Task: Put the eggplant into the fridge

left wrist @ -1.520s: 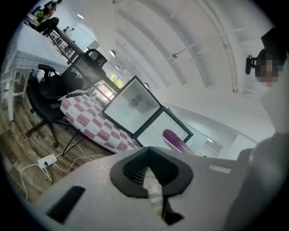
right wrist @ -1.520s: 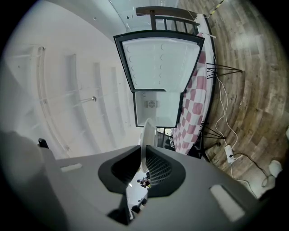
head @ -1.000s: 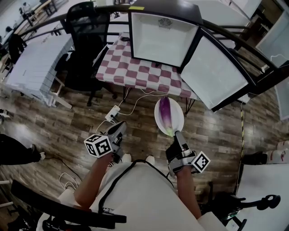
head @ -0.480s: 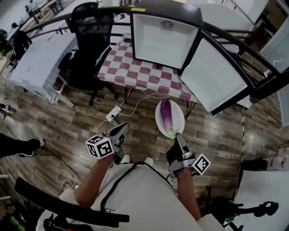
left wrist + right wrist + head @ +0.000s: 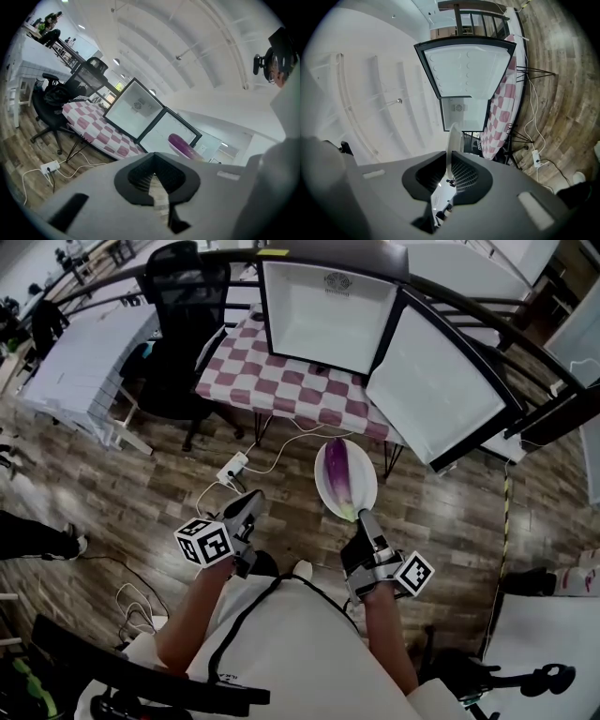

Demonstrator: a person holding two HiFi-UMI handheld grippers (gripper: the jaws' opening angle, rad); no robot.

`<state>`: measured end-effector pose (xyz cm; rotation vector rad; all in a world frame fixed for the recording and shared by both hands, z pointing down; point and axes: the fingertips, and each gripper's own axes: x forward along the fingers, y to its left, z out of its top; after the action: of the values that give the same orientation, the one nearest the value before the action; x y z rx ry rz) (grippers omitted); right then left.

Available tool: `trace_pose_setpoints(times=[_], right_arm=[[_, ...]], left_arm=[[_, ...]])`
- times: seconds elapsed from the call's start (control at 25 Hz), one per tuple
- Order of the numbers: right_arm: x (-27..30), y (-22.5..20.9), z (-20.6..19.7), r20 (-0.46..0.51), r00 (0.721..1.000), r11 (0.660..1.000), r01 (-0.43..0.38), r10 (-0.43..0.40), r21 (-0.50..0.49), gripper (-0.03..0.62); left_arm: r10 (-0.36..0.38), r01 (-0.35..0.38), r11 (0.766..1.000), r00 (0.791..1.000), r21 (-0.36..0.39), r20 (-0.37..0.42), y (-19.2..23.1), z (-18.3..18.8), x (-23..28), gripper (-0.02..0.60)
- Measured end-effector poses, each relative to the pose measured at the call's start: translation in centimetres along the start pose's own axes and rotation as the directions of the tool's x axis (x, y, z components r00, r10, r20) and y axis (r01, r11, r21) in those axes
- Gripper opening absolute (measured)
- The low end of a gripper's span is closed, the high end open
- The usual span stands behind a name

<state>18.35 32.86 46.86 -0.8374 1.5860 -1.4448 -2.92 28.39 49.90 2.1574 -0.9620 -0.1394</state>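
Observation:
A purple eggplant (image 5: 340, 473) lies on a white plate (image 5: 324, 491) held out over the wooden floor. My right gripper (image 5: 364, 517) is shut on the plate's near rim, and the plate's edge (image 5: 452, 139) stands between its jaws. The small fridge (image 5: 324, 313) stands open on a checkered table (image 5: 281, 382), its white inside facing me and its door (image 5: 437, 390) swung out to the right. My left gripper (image 5: 251, 504) hangs to the left of the plate, shut with nothing in it. From the left gripper view the eggplant (image 5: 184, 145) shows just beyond the jaws.
A black office chair (image 5: 182, 326) stands left of the checkered table. A white power strip (image 5: 232, 467) and its cables lie on the floor ahead of my left gripper. White tables stand at the far left (image 5: 75, 362).
Both grippers and the plate with the eggplant have moved a little forward toward the fridge table. The right gripper's hold on the plate is unchanged.

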Motion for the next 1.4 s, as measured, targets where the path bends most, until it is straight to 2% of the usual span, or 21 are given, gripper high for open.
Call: trace_pose_setpoints(times=[0.36, 0.84, 1.08, 1.4], right_arm=[[-0.5, -0.4, 1.1, -0.026, 1.0, 1.0, 0.012, -0.012, 0.007, 0.043], [2.7, -1.3, 1.8, -0.039, 0.999, 1.0, 0.022, -0.022, 0.005, 0.043], [6.4, -2.0, 2.3, -0.033, 0.999, 1.0, 0.03, -0.03, 0.006, 0.043], [13.7, -3.4, 3.5, -0.012, 0.999, 0.999, 0.041, -0.041, 0.009, 0.043]], left_arm=[[0.03, -0.03, 0.999, 1.0, 0.016, 0.01, -1.0, 0.1, 0.2, 0.005], [0.04, -0.04, 0.999, 0.999, -0.003, 0.01, 1.5, 1.1, 2.1, 0.005], [0.037, -0.037, 0.999, 0.999, -0.015, 0.0, 4.4, 3.2, 3.7, 0.005], [0.01, -0.01, 1.0, 0.999, 0.018, -0.031, 8.3, 8.3, 7.5, 0.003]])
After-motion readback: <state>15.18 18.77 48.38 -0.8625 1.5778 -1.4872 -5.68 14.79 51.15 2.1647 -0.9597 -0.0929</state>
